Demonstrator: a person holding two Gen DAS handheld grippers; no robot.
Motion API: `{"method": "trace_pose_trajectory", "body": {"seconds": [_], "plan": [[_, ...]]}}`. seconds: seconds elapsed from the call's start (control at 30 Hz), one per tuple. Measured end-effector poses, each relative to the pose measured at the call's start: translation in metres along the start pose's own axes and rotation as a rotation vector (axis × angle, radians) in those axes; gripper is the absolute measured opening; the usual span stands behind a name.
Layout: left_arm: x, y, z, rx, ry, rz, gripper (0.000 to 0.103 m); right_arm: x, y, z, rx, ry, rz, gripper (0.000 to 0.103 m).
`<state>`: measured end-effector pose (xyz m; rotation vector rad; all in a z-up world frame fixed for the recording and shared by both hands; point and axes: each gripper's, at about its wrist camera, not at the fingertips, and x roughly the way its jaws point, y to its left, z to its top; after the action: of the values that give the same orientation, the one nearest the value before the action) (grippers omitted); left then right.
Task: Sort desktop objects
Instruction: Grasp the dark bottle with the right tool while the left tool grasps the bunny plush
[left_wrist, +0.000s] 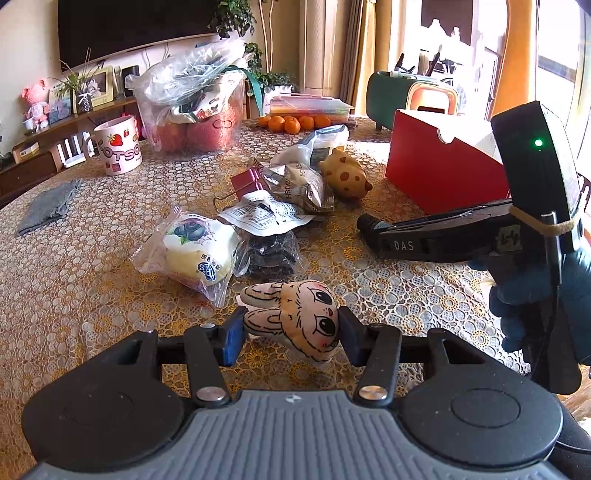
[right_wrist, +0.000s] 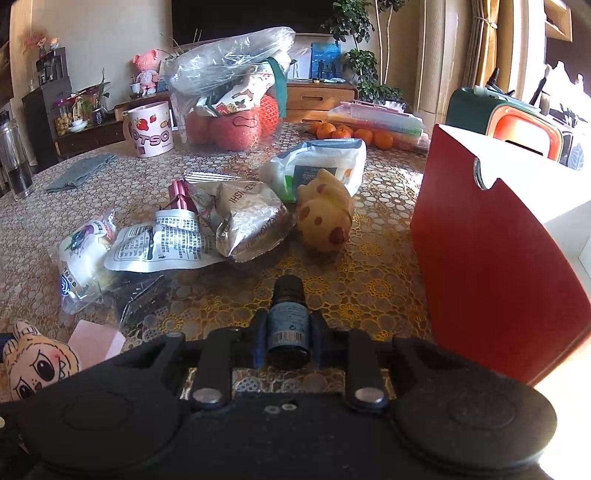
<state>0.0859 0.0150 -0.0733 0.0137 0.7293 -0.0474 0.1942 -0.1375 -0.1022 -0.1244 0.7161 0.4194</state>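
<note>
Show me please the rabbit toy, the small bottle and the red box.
rabbit toy (left_wrist: 295, 317), left wrist view, on its face.
small bottle (right_wrist: 288, 321), right wrist view, on its label.
red box (right_wrist: 491, 273), right wrist view, on its front wall.

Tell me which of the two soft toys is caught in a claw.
The flat pink rabbit-face plush, pinched in the left claw. The yellow brown-spotted squishy animal lies free beside the silver snack packets.

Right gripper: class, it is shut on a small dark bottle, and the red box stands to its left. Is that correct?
One slip: the red box stands to the right of the right gripper, as the right wrist view shows. The gripper is indeed shut on the small dark bottle.
</note>
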Motion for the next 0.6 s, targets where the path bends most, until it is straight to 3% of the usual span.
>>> {"method": "trace_pose_trajectory", "body": {"seconds": [0.37,0.6], "plan": [[-0.014,-0.009,0.012,-0.005,-0.037,0.011,0.051,-0.055,-0.009,0.009,0.008,-0.070,0.042,0.023],[-0.017,-0.013,0.014,-0.014,-0.037,0.017,0.051,-0.057,-0.015,0.011,-0.014,-0.074,0.035,0.023]]}}
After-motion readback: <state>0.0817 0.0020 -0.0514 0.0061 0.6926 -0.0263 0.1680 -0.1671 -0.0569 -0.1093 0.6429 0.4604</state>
